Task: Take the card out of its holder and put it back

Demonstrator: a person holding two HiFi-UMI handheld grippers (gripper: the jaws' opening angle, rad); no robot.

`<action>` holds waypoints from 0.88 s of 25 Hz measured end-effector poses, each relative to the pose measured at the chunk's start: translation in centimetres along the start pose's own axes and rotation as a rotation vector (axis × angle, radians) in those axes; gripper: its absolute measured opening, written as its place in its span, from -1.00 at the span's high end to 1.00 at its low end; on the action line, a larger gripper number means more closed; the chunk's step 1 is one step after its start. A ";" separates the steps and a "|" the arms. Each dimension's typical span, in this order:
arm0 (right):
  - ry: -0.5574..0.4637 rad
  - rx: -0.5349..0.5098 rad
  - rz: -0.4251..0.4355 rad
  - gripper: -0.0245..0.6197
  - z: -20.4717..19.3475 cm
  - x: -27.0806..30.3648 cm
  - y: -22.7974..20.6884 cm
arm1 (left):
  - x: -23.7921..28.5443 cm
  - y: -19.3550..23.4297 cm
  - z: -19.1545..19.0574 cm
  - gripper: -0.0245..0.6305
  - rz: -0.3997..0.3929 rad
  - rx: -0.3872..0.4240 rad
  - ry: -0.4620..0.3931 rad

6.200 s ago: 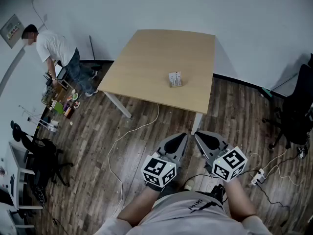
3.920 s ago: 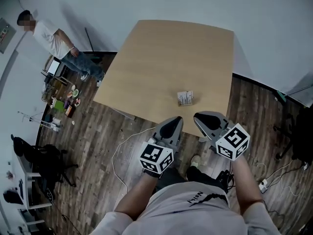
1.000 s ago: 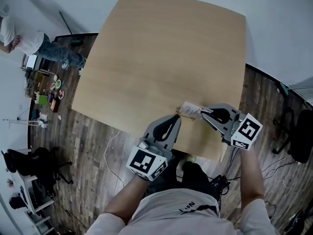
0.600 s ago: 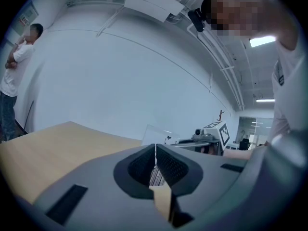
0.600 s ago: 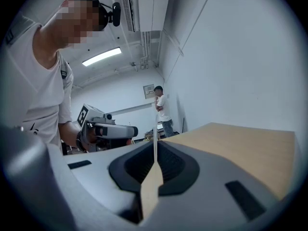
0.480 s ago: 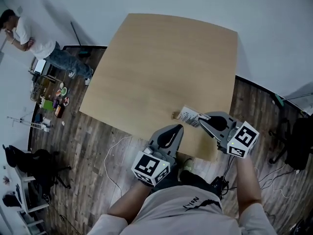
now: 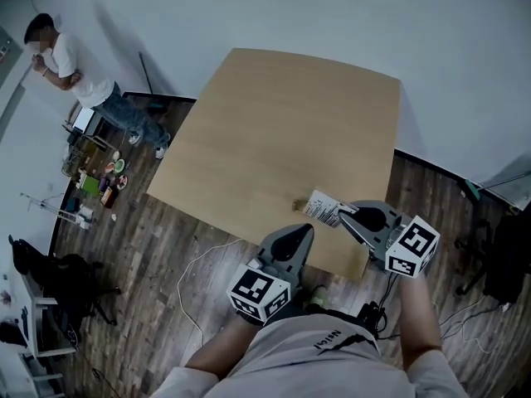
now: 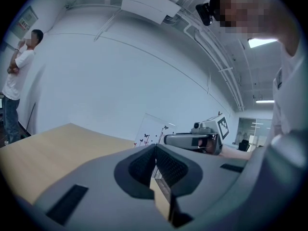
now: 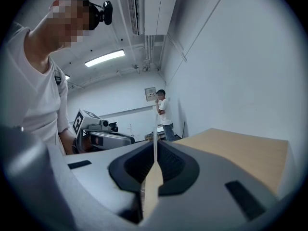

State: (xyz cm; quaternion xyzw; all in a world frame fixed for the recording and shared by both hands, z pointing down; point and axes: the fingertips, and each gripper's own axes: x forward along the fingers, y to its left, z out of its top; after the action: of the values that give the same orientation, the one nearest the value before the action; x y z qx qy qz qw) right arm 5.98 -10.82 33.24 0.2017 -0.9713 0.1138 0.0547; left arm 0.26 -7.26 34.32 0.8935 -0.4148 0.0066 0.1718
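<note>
A white card (image 7: 321,208) with small dark print hangs tilted just above the table's near edge, with my right gripper (image 7: 340,211) shut on its right end. In the right gripper view the card (image 9: 155,129) shows edge-on between the jaws. A small brown holder (image 7: 297,204) sits on the wooden table (image 7: 274,123) just left of the card, apart from it. My left gripper (image 7: 305,230) hovers a little nearer than the holder, shut, not touching it. From the left gripper view I see the card (image 8: 153,130) and the right gripper (image 8: 168,139) ahead.
A person (image 7: 70,65) stands by the wall at far left, next to floor clutter (image 7: 99,172). A black chair (image 7: 508,255) is at the right and cables (image 7: 203,259) lie on the wood floor beside the table.
Several seconds ago the card stood in its holder on the table, grippers far off. Over the last second it stays out in the right gripper; the left gripper has drawn slightly back.
</note>
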 end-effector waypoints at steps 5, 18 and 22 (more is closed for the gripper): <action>-0.009 -0.008 -0.002 0.84 0.4 -1.0 1.2 | -0.6 -1.6 0.5 0.89 -0.003 0.026 -0.008; -0.016 -0.023 0.008 0.84 1.2 -1.3 1.8 | -1.5 -1.9 1.5 0.88 0.020 0.000 -0.039; -0.013 -0.020 0.010 0.84 -0.1 -2.1 2.5 | -2.5 -2.4 0.5 0.88 0.032 -0.017 -0.056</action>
State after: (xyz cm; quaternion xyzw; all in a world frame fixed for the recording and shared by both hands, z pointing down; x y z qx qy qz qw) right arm 6.92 -7.75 32.56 0.1972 -0.9737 0.1030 0.0497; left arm 0.35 -4.13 32.79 0.8850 -0.4340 -0.0191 0.1673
